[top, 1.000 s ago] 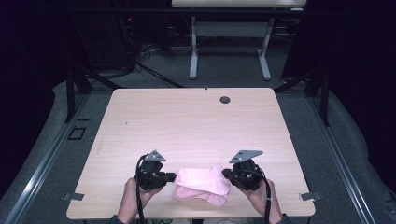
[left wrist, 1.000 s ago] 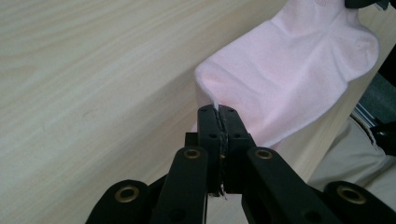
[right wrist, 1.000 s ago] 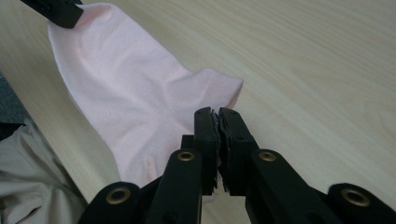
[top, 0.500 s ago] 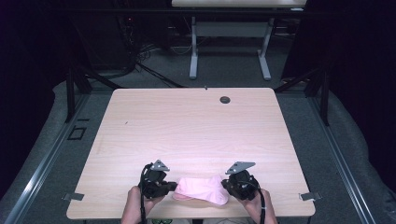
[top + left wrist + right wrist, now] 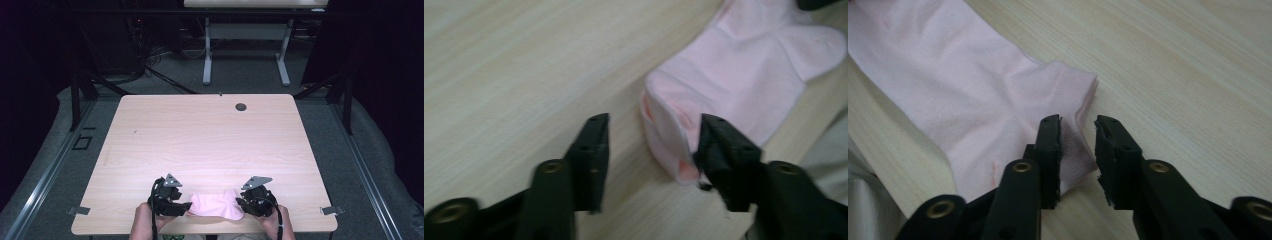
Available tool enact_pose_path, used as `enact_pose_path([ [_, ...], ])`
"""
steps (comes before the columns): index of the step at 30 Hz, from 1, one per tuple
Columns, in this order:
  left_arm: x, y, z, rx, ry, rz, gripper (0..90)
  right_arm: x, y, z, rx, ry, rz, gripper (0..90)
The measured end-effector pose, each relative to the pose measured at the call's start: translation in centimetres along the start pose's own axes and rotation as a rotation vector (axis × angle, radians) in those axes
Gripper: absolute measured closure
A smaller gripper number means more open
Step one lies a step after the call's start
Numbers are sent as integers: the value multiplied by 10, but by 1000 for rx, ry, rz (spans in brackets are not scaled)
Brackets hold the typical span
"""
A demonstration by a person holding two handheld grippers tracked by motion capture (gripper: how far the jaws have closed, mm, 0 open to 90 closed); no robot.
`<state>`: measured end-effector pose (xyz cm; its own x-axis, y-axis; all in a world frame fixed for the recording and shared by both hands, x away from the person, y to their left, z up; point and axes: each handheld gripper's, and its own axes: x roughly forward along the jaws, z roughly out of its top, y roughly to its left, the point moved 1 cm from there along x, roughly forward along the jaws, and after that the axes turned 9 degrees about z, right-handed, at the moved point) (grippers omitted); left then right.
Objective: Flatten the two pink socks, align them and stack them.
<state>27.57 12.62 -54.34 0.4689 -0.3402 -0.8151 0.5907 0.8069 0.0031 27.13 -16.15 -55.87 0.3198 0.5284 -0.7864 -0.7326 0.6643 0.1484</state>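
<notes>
Left gripper [image 5: 651,145] and right gripper [image 5: 1078,145] — jaws just parted — flanking pink sock [image 5: 216,204] on bare table [image 5: 210,140].

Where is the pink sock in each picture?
High view: the sock lies at the table's near edge, between the two grippers.
Left gripper view: upper right, its open end beside the right jaw.
Right gripper view: upper left, one corner between the jaws.
Shared landmark: the pale wood tabletop under it.
</notes>
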Motion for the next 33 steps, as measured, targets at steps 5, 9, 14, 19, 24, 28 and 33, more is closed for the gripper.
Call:
enact_pose_path([
  [5,10,-2,0,10,15,58,254,5,-1,-1,-2,16,-49,537],
  [9,22,-3,-7,22,51,92,230,9,-1,-3,-2,34,-77,486],
  [14,26,-6,-12,41,64,133,229,10,-3,-5,2,35,-94,458],
  [19,27,-4,-14,33,55,134,215,10,-4,-6,9,28,-97,419],
  [24,19,5,-19,-32,10,103,148,5,-12,-11,40,-6,-58,206],
  [28,9,17,-25,-77,-18,109,97,-7,-21,-17,77,-64,-47,144],
  [33,-1,38,-38,-166,-77,81,25,-22,-36,-26,121,-109,-76,87],
])
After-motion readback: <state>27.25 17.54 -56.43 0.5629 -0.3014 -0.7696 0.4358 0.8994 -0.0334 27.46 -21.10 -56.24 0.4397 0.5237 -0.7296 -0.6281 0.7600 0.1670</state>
